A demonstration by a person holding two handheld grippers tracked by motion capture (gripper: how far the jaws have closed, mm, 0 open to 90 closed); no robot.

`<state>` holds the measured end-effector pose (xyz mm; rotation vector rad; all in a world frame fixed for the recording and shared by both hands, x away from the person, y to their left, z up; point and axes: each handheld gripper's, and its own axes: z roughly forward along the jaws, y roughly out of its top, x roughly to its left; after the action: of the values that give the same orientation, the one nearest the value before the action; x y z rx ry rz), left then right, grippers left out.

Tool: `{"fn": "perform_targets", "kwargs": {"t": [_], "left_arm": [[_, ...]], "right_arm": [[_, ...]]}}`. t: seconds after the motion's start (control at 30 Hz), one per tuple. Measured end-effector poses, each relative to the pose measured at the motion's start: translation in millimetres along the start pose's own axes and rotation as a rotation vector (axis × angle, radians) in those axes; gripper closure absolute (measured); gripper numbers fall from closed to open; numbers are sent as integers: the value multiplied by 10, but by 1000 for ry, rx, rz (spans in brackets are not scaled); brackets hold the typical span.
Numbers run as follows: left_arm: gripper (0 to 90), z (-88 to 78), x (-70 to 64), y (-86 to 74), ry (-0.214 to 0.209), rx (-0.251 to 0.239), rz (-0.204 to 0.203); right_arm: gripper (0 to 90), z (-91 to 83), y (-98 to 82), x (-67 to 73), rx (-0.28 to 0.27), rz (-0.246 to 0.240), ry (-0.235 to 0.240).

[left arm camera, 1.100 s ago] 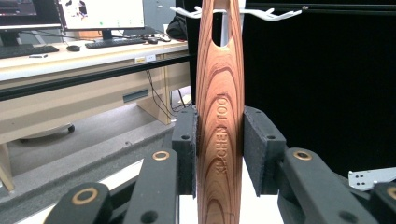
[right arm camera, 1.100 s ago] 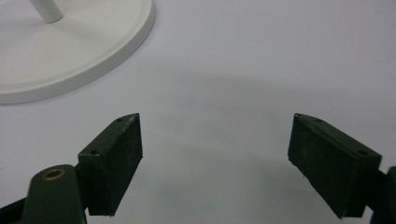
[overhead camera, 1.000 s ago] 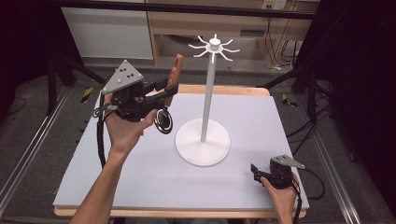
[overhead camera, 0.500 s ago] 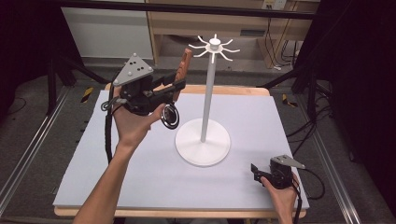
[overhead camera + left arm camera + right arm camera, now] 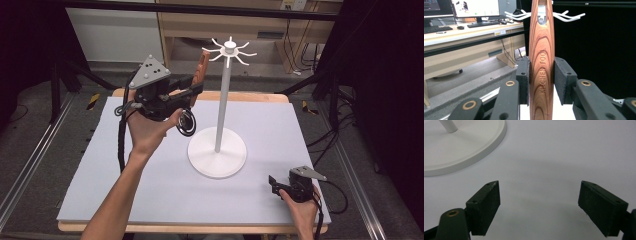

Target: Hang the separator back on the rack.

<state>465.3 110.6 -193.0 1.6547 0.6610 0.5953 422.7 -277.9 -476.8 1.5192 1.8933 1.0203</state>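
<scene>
Dark curtains and a wooden bench with monitors are seen behind the table [image 5: 100, 200], which is covered by a pale lavender-grey mat. On that mat, roughly in the middle, a white hook stand [image 5: 218, 125] is set — round flat base, thin upright pole, a ring of curved hooks at the top.

Up at the left, the left gripper [image 5: 192, 91] is held in the air by the left hand [image 5: 147, 130], well above the mat and just beside the stand's top. A wooden handle [image 5: 541, 62] is clamped between its two black pads — the pads are pressed flat against both sides of the wood, as seen in the left gripper view. "KITCHEN TOOL" is stamped along the grain, and a hanging hole is cut near the handle's upper end. Through that hole a bit of white from the hooks [image 5: 569, 15] behind can be made out, so the handle's tip is lined up close to the hook ring; whether it is actually touching a hook can't be told. The handle is kept nearly upright, tilted slightly toward the stand in the high view.

Over at the near right corner, the right gripper [image 5: 276, 182] is rested low by the mat in the right hand [image 5: 300, 200]. Its jaws are spread wide with nothing between them, just bare mat, and the stand's base is seen off to one side.
</scene>
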Motion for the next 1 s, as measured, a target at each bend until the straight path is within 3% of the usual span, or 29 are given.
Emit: {"fn": "perform_targets", "kwargs": {"t": [0.7,1.0], "left_arm": [[674,171,-8,-38,1,26,0],[674,233,5,-91,-15,16,-15]], "right_arm": [[181,-4,2,2,0,5,6],[181,-1,-2,-3,0,3,3]]}}
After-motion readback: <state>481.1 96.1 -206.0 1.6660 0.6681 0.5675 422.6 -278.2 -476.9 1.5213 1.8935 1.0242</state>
